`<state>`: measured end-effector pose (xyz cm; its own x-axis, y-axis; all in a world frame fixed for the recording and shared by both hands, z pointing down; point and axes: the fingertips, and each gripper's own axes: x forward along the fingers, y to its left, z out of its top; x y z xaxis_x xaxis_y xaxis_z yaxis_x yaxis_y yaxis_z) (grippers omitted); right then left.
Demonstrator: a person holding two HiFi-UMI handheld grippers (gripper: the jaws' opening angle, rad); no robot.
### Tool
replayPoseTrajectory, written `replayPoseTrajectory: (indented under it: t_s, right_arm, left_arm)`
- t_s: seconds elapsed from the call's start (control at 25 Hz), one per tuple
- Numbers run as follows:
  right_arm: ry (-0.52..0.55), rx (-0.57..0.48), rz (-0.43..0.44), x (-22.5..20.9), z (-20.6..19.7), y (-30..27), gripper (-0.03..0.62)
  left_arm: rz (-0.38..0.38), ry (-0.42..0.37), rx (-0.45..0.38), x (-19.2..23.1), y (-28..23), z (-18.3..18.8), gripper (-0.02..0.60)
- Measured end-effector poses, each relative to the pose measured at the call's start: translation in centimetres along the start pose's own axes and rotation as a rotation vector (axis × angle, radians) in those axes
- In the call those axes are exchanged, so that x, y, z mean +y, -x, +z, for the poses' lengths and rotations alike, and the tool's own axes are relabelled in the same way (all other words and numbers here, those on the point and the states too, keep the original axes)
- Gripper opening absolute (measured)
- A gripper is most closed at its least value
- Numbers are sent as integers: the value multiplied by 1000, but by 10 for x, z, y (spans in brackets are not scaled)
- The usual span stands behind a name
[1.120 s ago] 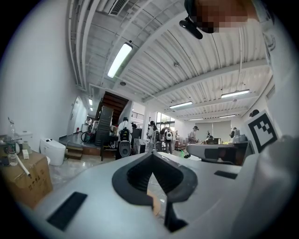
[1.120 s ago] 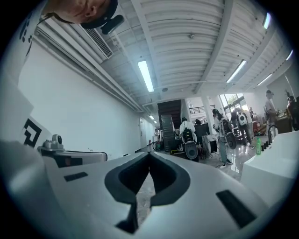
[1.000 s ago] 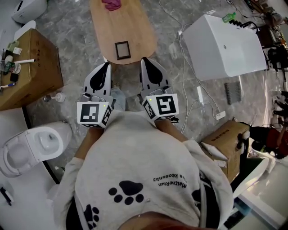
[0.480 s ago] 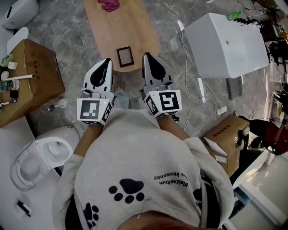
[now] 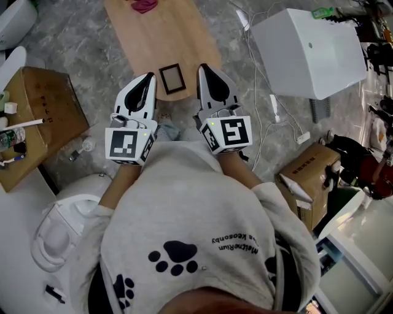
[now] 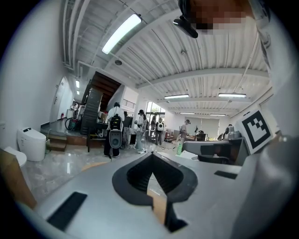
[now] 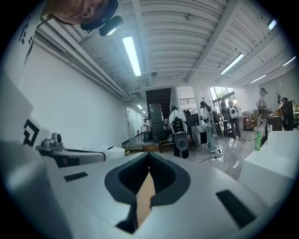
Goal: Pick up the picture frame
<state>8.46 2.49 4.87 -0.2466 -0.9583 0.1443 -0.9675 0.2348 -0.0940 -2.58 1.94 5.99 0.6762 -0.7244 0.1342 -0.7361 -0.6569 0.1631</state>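
Table [image 5: 184, 37] top was mostly bare; picture frame [image 5: 171, 78] lay near close edge, pink cloth [image 5: 143, 5] at far end, well apart. Open wood beyond frame and on both flanks. Left hand-held gripper [image 5: 149, 76] and right hand-held gripper [image 5: 201, 67], jaws together, flanked frame, nothing between. Cardboard box [image 5: 43, 110] stood left of table; white cabinet [image 5: 307, 52] and floor cables [image 5: 273, 116] right; bare floor strips between.

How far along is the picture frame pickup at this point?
Nothing is done yet: the picture frame lies flat near the end of the wooden table, untouched. In hand: the left gripper and right gripper flank it, both shut and empty. Left to do: open a gripper, grasp the frame and lift it.
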Motion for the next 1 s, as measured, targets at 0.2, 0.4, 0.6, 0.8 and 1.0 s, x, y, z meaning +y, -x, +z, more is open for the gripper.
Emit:
replayPoseTrajectory:
  t_s: [0.2,0.4,0.6,0.8,1.0]
  right_arm:
    - [7,40,8,0,-11,-15,8]
    - [10,80,31,-2,-21,-25,8]
    - [11,118,65,-3,-33,-35,8]
    - [15,138,114,-10,-46,-50,8]
    - [11,175,139,-21,-70,-60,8]
  left_arm:
    - [-2,19,28,13,-8,-13,8]
    - [14,34,46,18,-14,-23,8]
    - [42,49,69,23,-18,-34,8]
    - [80,55,94,27,-29,-49,8]
    - [81,31,100,24,-40,-67,8]
